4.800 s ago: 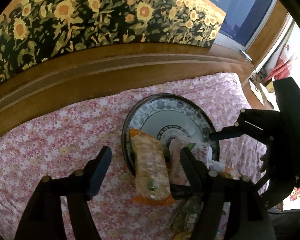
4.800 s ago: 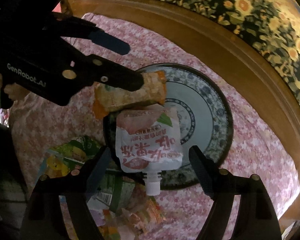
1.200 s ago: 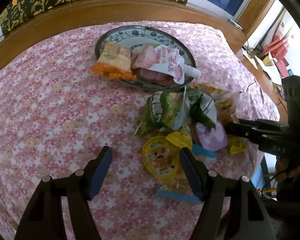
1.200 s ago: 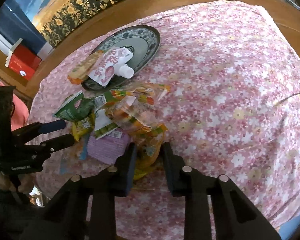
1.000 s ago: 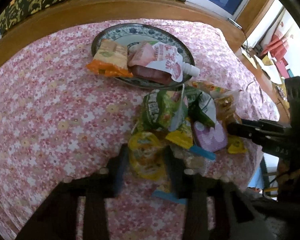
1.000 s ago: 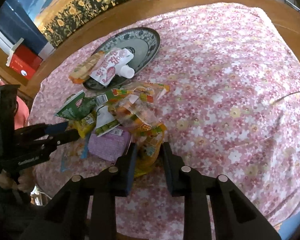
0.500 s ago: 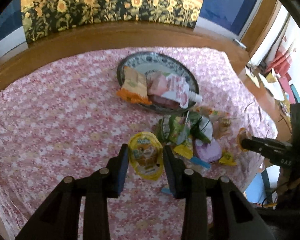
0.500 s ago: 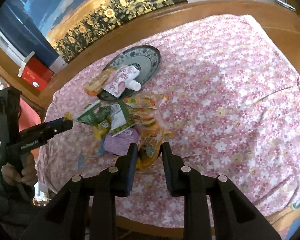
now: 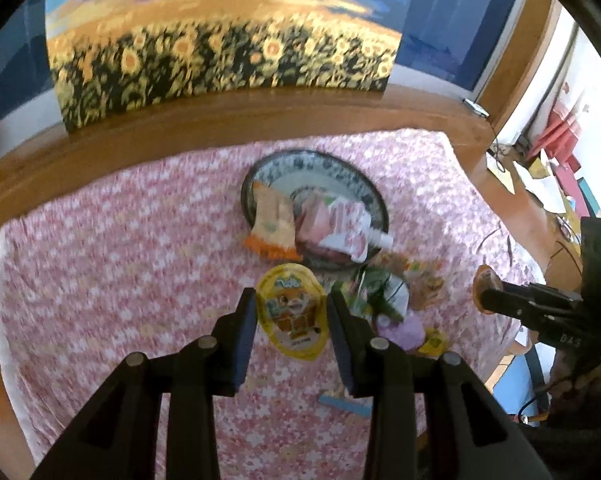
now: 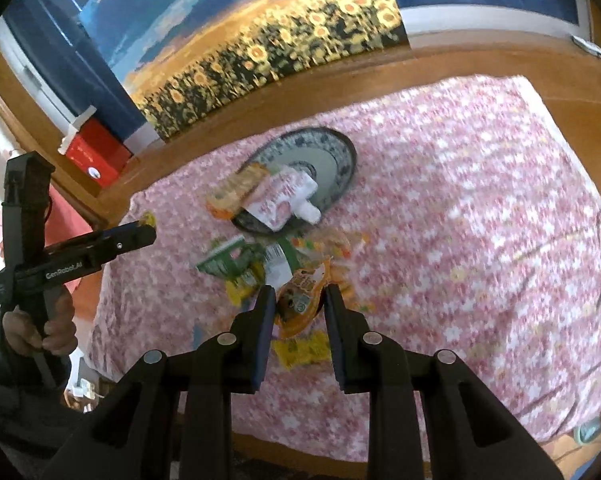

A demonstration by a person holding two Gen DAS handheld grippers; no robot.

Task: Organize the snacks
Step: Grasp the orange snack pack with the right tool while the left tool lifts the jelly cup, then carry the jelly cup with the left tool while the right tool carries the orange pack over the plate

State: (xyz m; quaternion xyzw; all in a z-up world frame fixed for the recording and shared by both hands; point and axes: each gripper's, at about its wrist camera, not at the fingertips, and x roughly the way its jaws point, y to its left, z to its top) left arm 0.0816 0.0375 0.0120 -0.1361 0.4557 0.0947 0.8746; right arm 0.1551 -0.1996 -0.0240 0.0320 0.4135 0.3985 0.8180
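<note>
While each hand-held gripper pinches a snack clear of the worktop, left (image 9: 291, 312) on a yellow jelly cup (image 9: 293, 310), right (image 10: 298, 304) on an orange pouch (image 10: 300, 298), the carry step is underway. Next, likely, placement on the patterned plate (image 9: 340, 168) ahead, beyond the loose pile (image 9: 384, 300). Pink floral cloth (image 10: 480, 200); sunflower picture (image 10: 284, 52) behind.

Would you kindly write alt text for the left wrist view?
The left gripper holds a yellow jelly cup above a pink floral tablecloth. Beyond lies a patterned plate bearing an orange snack packet and a pink drink pouch, with loose snacks beside it.
</note>
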